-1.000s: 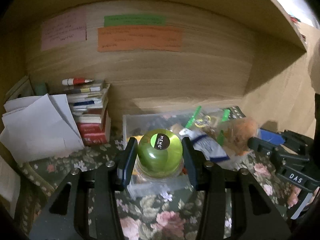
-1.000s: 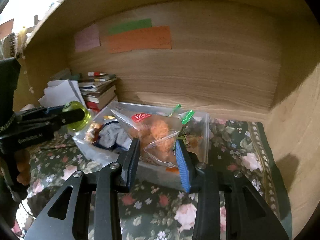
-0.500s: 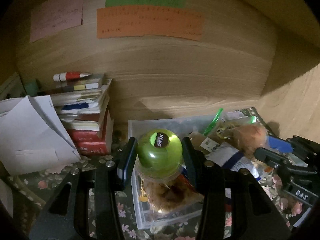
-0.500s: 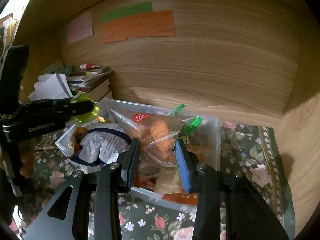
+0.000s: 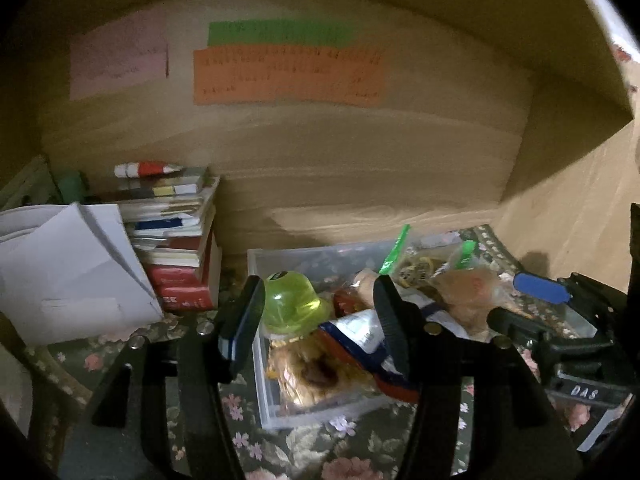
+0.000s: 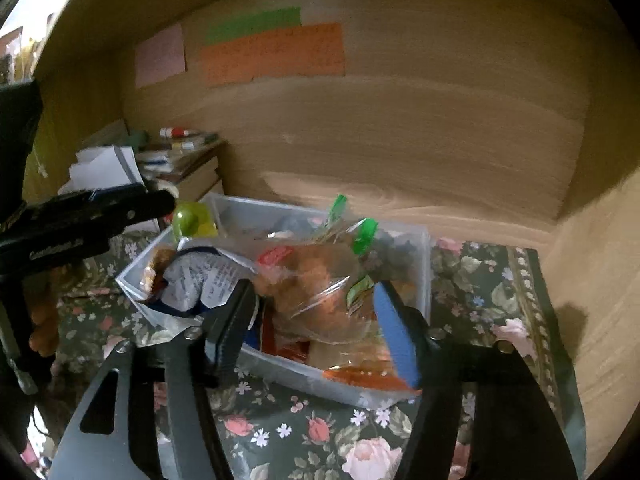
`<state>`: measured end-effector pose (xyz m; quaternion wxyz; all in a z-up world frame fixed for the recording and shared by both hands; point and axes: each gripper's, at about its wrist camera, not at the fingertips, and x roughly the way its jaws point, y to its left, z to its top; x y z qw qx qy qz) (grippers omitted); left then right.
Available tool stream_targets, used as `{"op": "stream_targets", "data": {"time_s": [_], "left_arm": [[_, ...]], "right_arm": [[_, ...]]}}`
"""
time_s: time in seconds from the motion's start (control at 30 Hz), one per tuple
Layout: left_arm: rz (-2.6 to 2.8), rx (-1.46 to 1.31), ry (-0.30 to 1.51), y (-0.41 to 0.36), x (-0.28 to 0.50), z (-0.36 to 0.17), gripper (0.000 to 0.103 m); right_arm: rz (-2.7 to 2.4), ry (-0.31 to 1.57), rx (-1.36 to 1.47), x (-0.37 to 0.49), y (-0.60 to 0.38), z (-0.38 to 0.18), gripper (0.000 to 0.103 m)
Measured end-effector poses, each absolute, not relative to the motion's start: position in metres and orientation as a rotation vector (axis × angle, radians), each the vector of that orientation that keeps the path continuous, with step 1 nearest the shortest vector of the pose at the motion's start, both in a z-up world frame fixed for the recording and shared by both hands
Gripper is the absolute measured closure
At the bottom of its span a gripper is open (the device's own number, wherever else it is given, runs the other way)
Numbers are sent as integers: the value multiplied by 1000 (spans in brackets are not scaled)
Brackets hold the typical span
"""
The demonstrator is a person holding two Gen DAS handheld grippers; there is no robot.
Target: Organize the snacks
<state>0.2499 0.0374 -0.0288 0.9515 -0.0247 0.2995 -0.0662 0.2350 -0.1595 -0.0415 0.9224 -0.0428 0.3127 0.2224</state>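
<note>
Change: I've just released both snacks | left gripper (image 5: 320, 320) wide open, green-lidded clear jar (image 5: 290, 304) now in clear plastic bin's (image 6: 424, 256) left end | right gripper (image 6: 316, 320) wide open, clear zip bag of orange snacks (image 6: 316, 292) resting atop the bin.

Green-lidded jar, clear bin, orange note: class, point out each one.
green-lidded jar (image 5: 290, 300), left wrist view, on its lid.
clear bin (image 6: 425, 264), right wrist view, right wall.
orange note (image 5: 288, 76), left wrist view, its centre.

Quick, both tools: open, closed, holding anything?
Left tool: open, green-lidded jar released into the bin.
Right tool: open, around the snack bag.
</note>
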Motion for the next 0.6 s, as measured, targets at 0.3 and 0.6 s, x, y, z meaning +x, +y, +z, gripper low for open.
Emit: {"op": "stream_targets", "data": {"time_s": [0.3,0.6], "left_arm": [[-110,-41,459,35,184,16,47],[-94,-46,309,32,111,55,40]], "right_arm": [[450,508,-28,195,-180,6,44],[456,352,8,138,-192,51,44]]}}
